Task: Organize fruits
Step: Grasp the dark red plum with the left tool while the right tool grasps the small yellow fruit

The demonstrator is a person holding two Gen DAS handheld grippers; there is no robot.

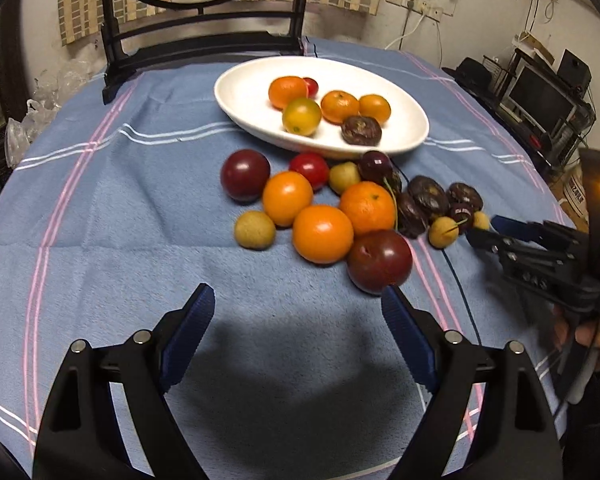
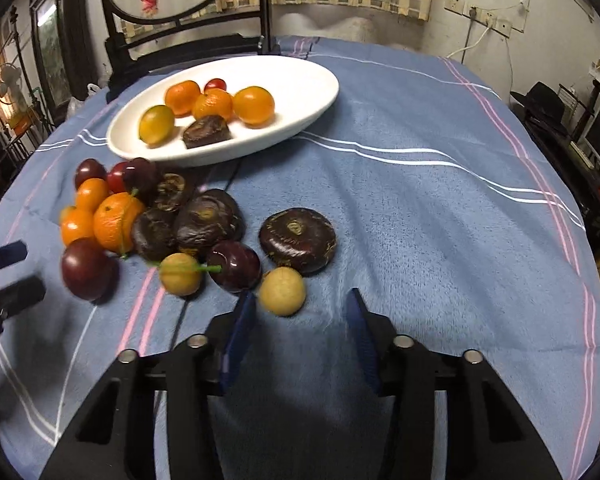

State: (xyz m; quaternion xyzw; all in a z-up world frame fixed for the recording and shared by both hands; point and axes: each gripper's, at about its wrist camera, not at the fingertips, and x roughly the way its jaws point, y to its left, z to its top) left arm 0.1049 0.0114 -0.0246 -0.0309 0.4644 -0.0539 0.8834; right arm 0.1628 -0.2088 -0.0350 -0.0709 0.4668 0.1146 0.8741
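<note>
A white oval plate (image 1: pixel 240 92) (image 2: pixel 324 80) at the back of the blue cloth holds several oranges, a yellow-green fruit, a small red one and a dark water chestnut. In front of it lies a pile of loose oranges (image 1: pixel 322 234), dark plums (image 1: pixel 380 262), water chestnuts (image 2: pixel 298 240) and tan longans. My left gripper (image 1: pixel 298 294) stands open on bare cloth, its right fingertip just short of the nearest plum. My right gripper (image 2: pixel 300 300) is open around a longan (image 2: pixel 282 291), which sits against the left finger (image 2: pixel 242 320) and apart from the right finger.
A black wooden stand (image 1: pixel 204 40) with a round screen stands behind the plate. Plastic bags (image 1: pixel 40 112) lie past the table's left edge. A shelf with a monitor (image 1: pixel 540 100) and wall sockets are at the right. Bare cloth spreads right of the pile (image 2: pixel 440 220).
</note>
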